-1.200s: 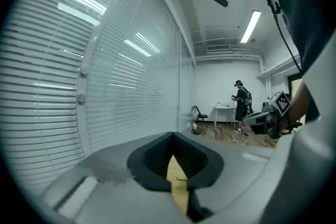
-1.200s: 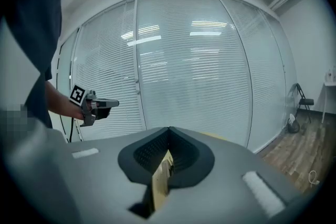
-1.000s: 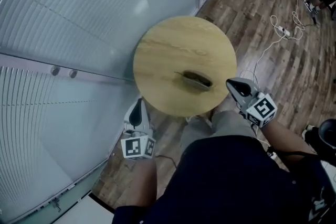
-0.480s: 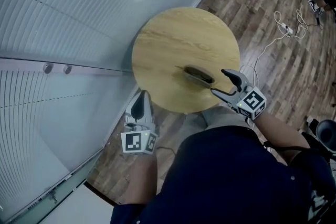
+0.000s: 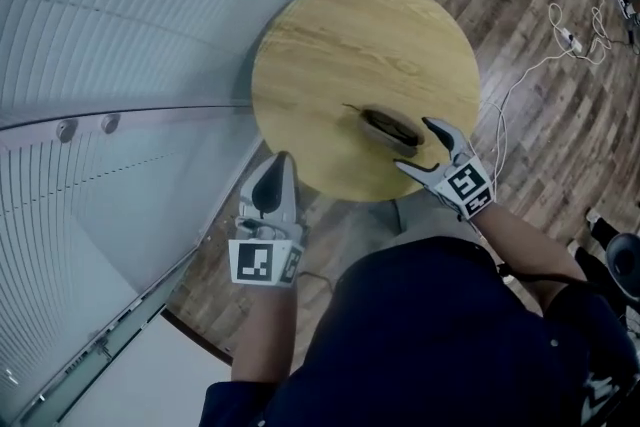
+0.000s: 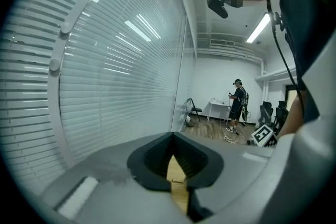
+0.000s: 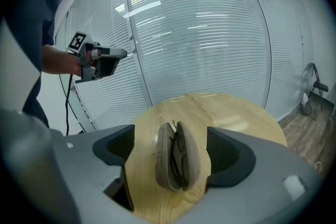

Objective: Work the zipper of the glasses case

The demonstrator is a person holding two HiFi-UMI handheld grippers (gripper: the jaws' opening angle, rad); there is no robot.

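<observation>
At centre-right of the frame, one glasses case point(image 5: 391, 128) lies on the single round table point(image 5: 330, 35), between the opening right tongs point(image 5: 416, 146), untouched; lower left, left tongs point(image 5: 274, 173) are clenched, empty.

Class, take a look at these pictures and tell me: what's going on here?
A person at a round wooden table holds tongs in each hand. The right tongs are opening around the glasses case, which lies on the table with its halves slightly apart; nothing presses on it yet. The left tongs are shut and empty, held off the table's edge.
</observation>
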